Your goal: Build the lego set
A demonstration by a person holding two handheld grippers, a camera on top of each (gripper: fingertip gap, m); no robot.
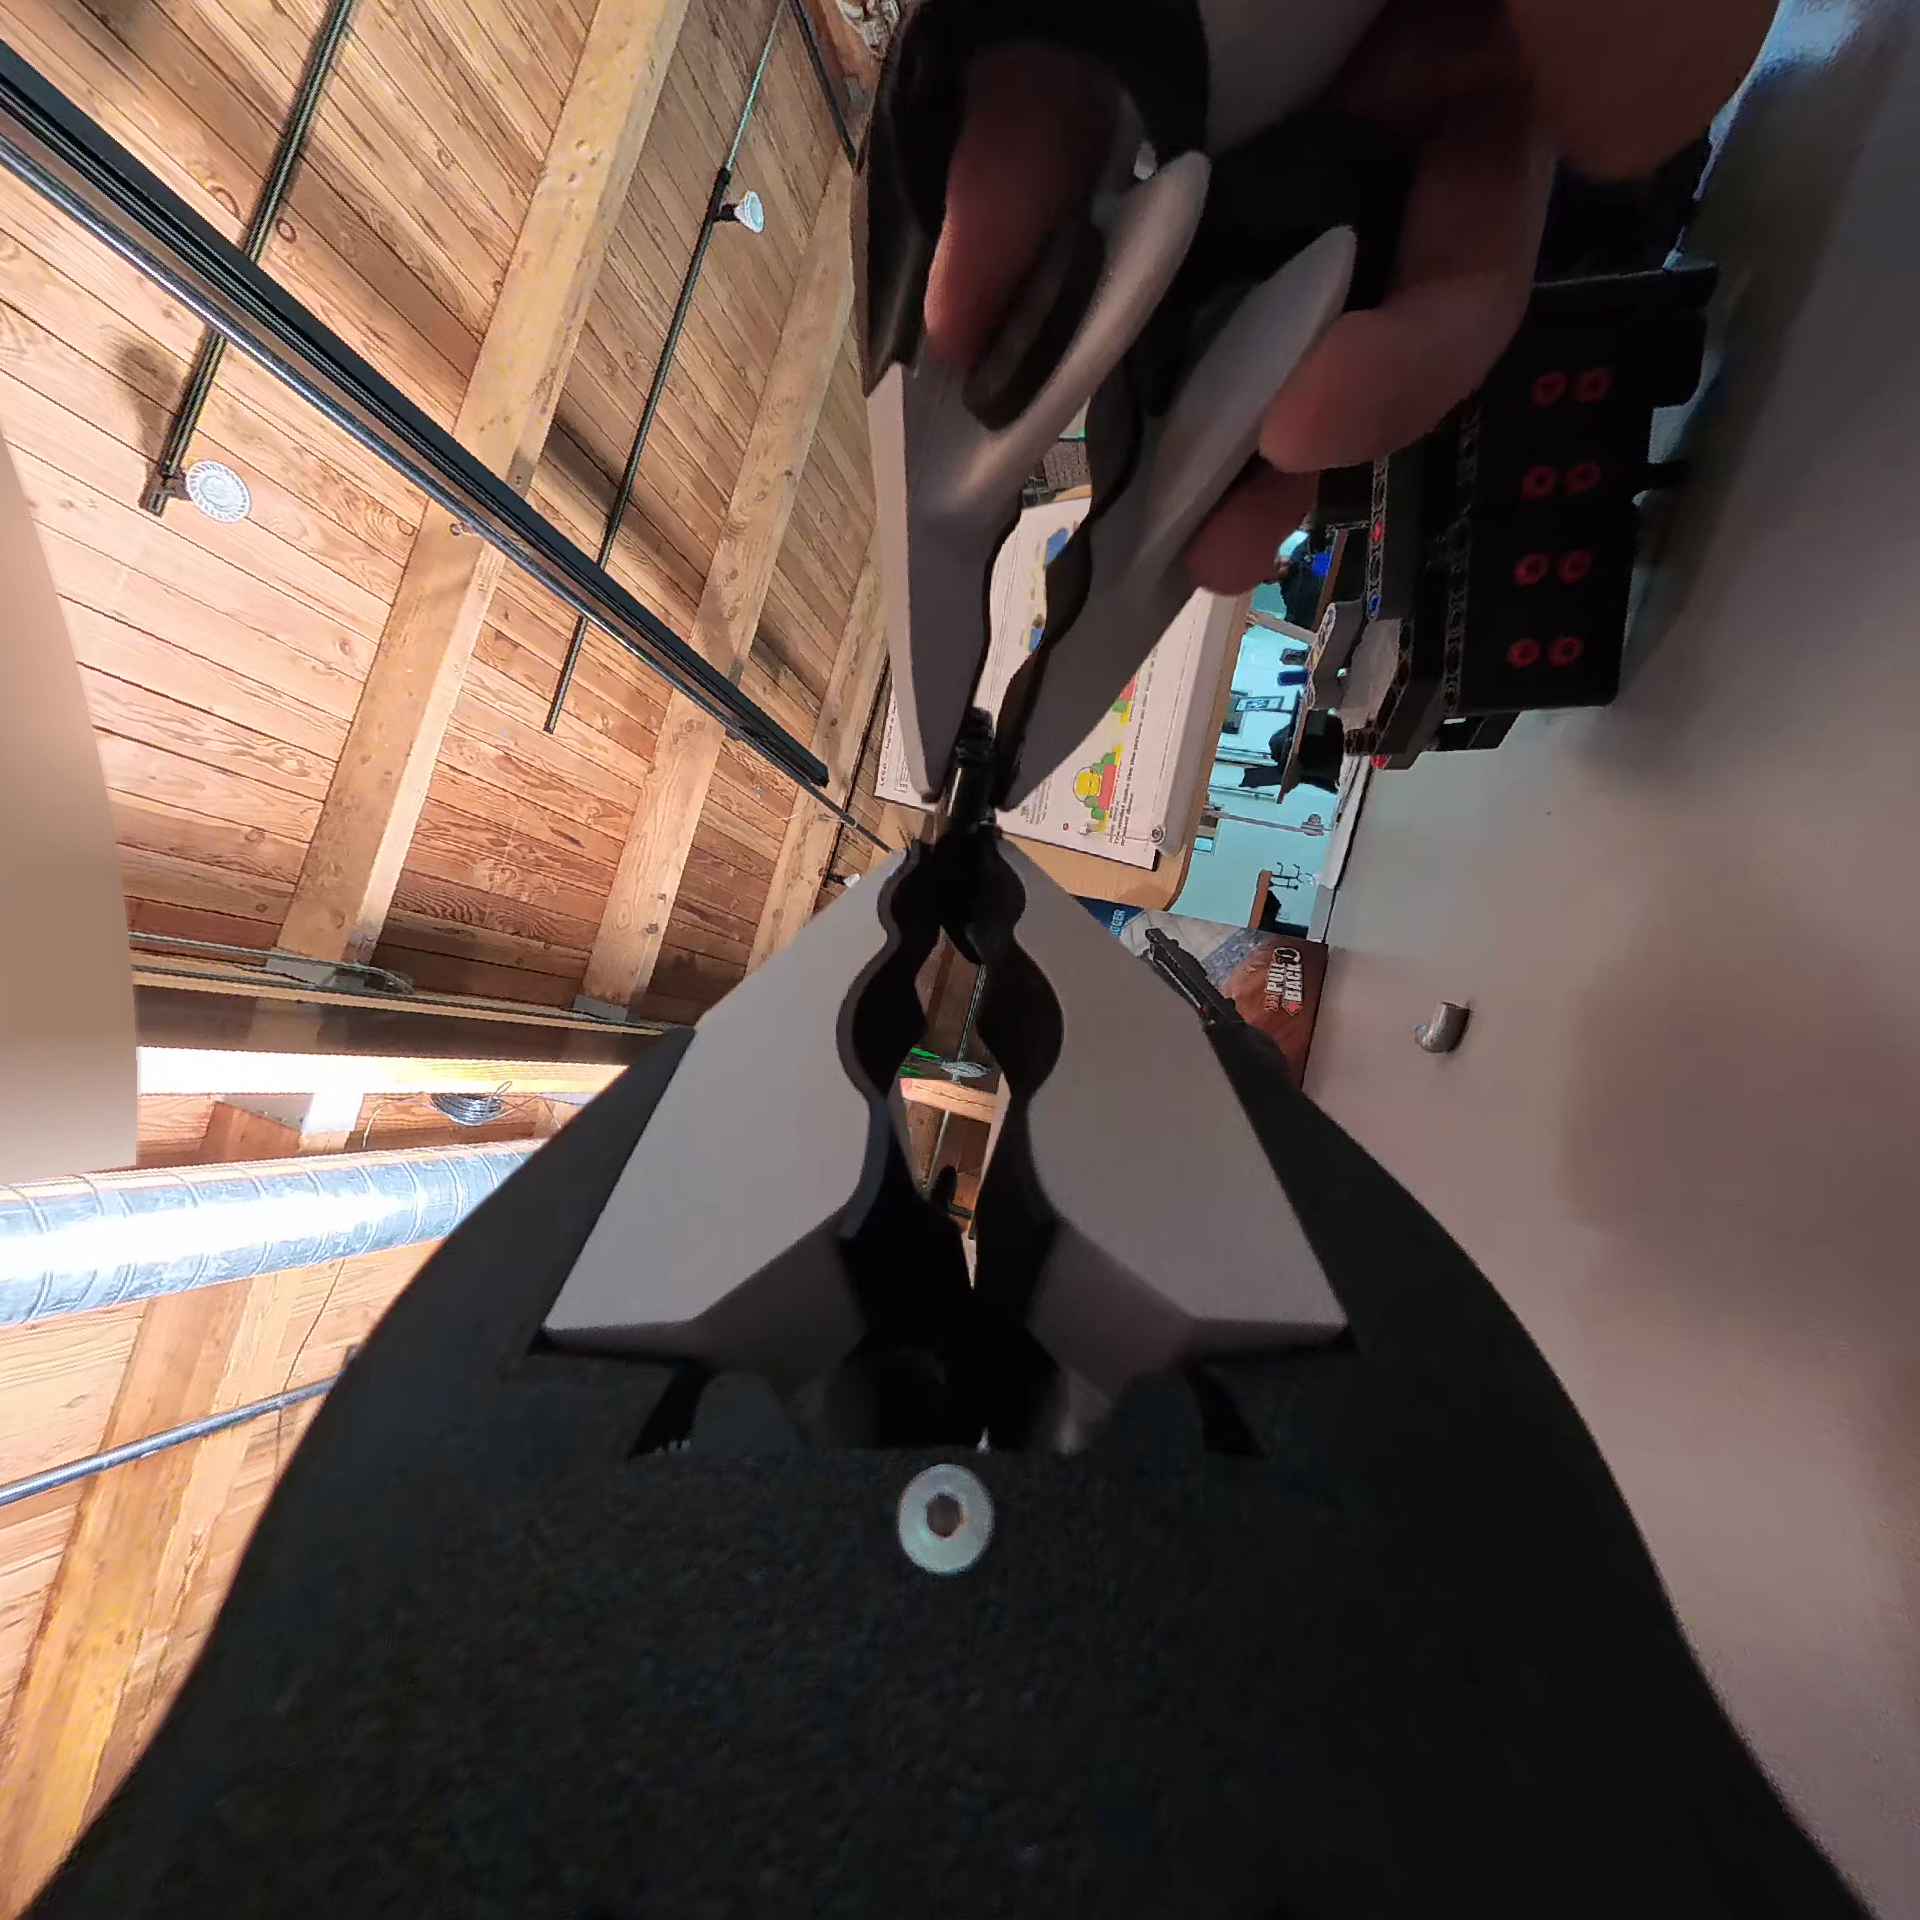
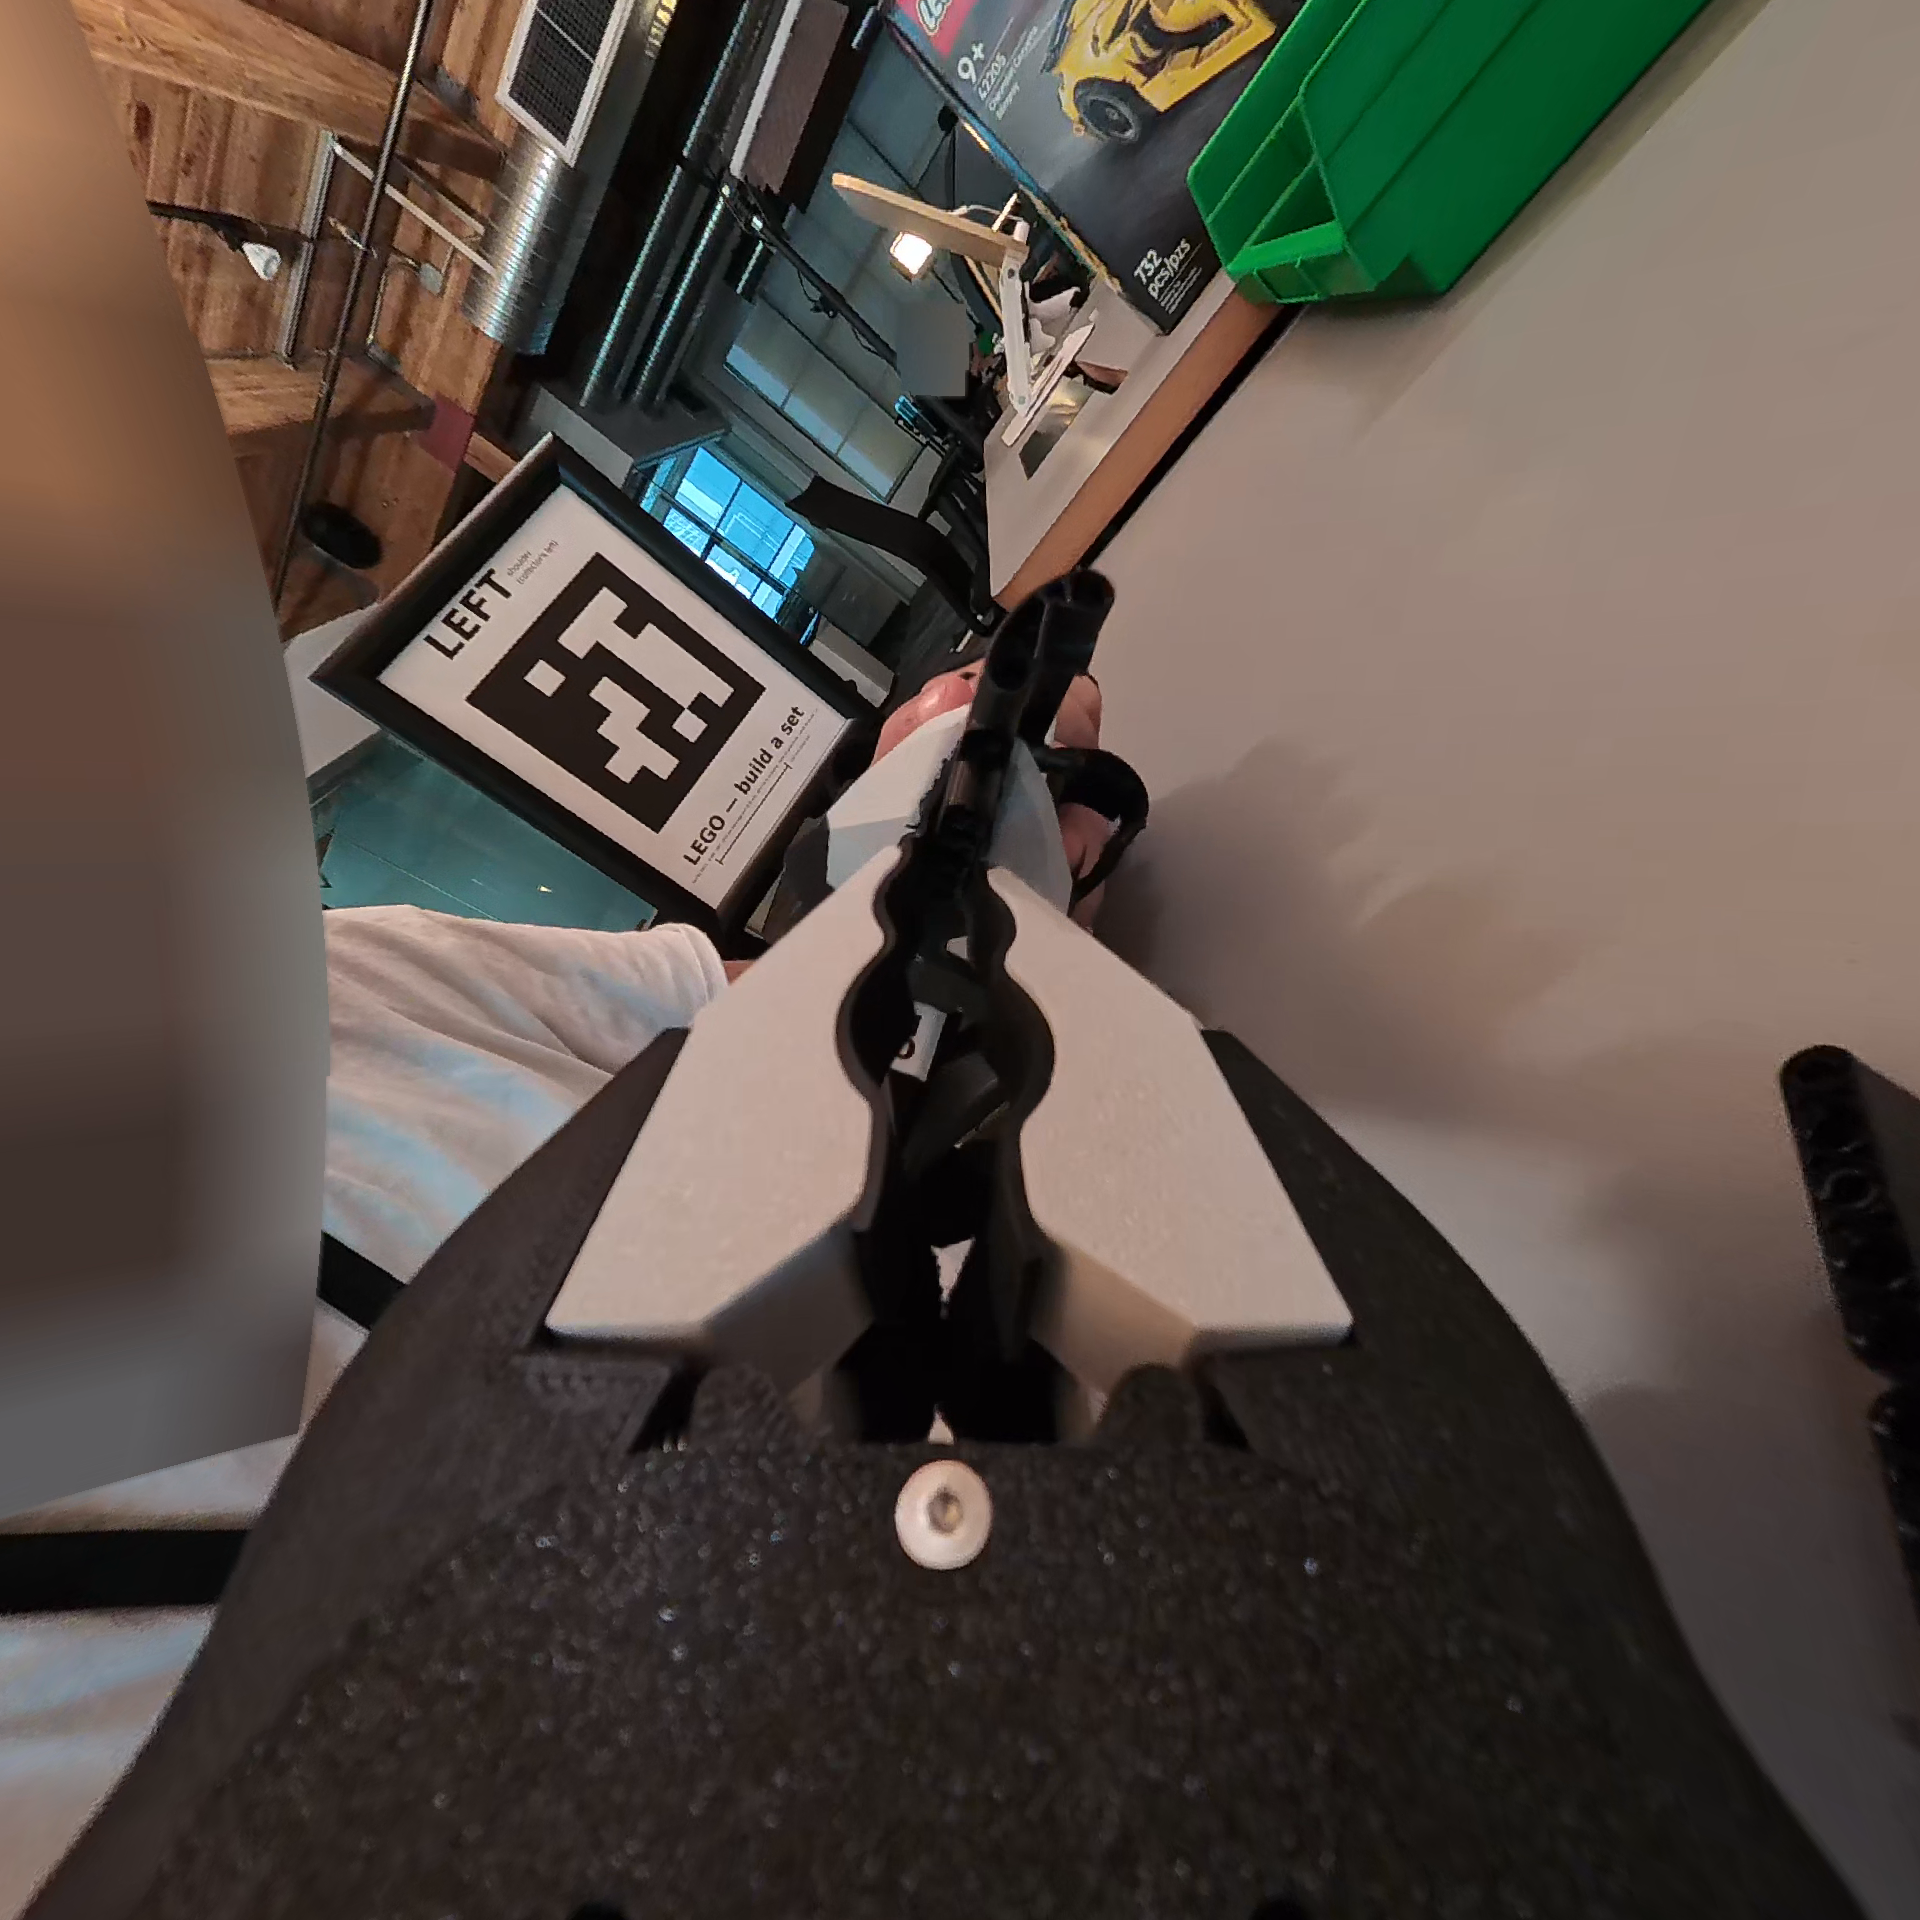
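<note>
The left gripper (image 1: 961, 857) was closed at its tips on a small black pin-like piece (image 1: 971, 774), and the right gripper (image 1: 966, 769) met it tip to tip from above, its two grey fingers pinched onto the far end of the same piece. A hand (image 1: 1340, 343) wrapped around the right gripper's body, just above that piece. To the right of the piece, a black brick assembly with red pins (image 1: 1538, 561) stood on the pale table (image 1: 1662, 1143), and an open instruction booklet (image 1: 1122, 748) lay just behind the meeting tips. A wooden plank ceiling (image 1: 416, 520) filled the view to the left of the piece.

In the right wrist view, the right gripper (image 2: 951, 862) was clamped on a black perforated beam (image 2: 1023, 665) that stuck out past its tips; exactly how beam and pin joined could not be made out. The left gripper's grey fingers (image 2: 904, 790) lay just beyond, touching the beam's near end. Left of the beam stood a framed marker card (image 2: 613, 686). Up to the right of it sat a green bin (image 2: 1434, 156) beside a toy car box (image 2: 1101, 125), and near the right edge lay another black beam (image 2: 1860, 1195), well apart.
</note>
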